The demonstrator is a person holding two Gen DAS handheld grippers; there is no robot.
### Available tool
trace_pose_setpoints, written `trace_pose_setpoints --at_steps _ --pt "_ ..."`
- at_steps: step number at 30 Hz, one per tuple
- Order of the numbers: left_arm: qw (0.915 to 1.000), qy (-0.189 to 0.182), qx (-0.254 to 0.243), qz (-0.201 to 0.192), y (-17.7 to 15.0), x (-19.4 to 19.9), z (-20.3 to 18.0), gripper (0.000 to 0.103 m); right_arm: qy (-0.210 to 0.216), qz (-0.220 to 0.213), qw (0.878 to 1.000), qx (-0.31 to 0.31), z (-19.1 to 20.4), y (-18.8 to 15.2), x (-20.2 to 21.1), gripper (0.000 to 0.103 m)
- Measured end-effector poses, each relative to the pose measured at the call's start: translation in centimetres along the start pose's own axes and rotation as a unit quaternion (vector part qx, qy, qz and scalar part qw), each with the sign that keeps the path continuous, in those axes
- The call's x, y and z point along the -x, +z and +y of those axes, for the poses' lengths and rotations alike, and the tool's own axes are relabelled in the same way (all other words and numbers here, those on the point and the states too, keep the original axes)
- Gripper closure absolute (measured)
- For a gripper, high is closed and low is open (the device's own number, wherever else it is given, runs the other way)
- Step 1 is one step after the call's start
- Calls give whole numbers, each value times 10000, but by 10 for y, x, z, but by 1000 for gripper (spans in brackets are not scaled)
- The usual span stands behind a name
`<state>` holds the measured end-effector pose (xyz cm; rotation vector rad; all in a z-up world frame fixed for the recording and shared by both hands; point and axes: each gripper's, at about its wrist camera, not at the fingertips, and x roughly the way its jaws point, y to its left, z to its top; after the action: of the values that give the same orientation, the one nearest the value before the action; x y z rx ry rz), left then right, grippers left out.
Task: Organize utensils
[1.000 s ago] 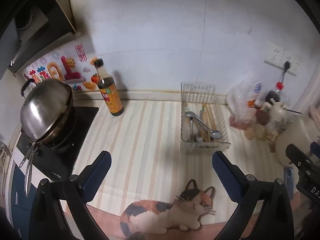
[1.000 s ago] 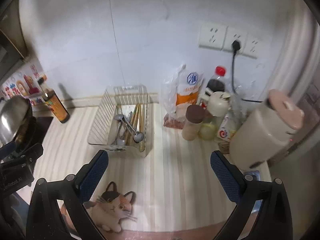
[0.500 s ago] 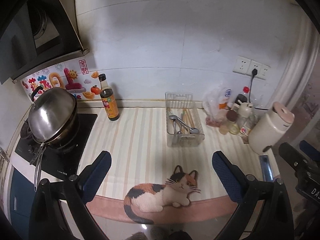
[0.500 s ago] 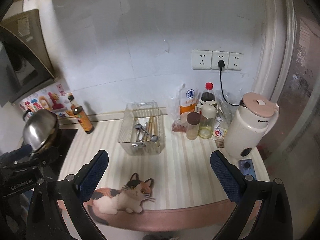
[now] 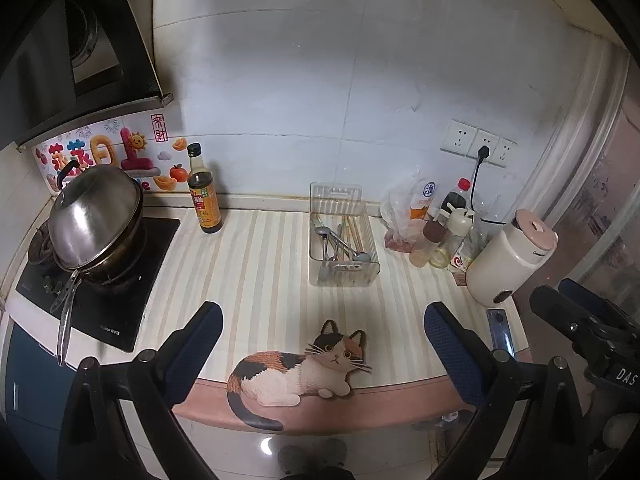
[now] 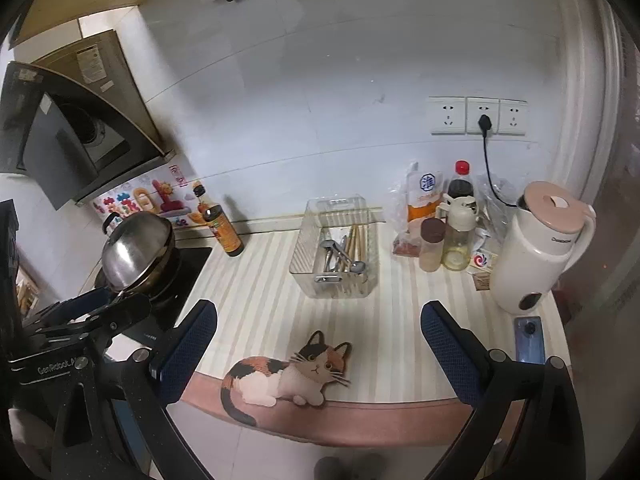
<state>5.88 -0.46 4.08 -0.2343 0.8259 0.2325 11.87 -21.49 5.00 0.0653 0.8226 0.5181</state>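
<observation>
A clear plastic basket [image 5: 343, 274] stands at the back middle of the striped counter and holds metal spoons [image 5: 340, 242] and wooden chopsticks [image 5: 354, 228]. It also shows in the right wrist view [image 6: 312, 248], with the spoons [image 6: 340, 258] and chopsticks [image 6: 357, 240] inside. My left gripper [image 5: 320, 344] is open and empty, held back off the counter's front edge. My right gripper [image 6: 318, 344] is open and empty, also back from the edge. Both are far from the basket.
A cat-shaped mat [image 5: 300, 372] lies at the front edge. A soy sauce bottle [image 5: 205, 196] and a lidded wok [image 5: 96, 224] on the stove stand left. Condiment bottles [image 5: 444, 232], a white kettle [image 5: 510, 260] and a phone [image 5: 500, 330] are right.
Both grippers have pulled back and up from the counter; the basket and all else now look smaller and farther. Both stay open and empty.
</observation>
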Motion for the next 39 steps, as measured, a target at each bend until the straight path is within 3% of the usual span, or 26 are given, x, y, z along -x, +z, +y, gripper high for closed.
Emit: trace_pose_setpoints --at_steps 39 --pt "10000 32 -60 -62 2 4 -4 0 209 194 9992 294 8 6 -16 0"
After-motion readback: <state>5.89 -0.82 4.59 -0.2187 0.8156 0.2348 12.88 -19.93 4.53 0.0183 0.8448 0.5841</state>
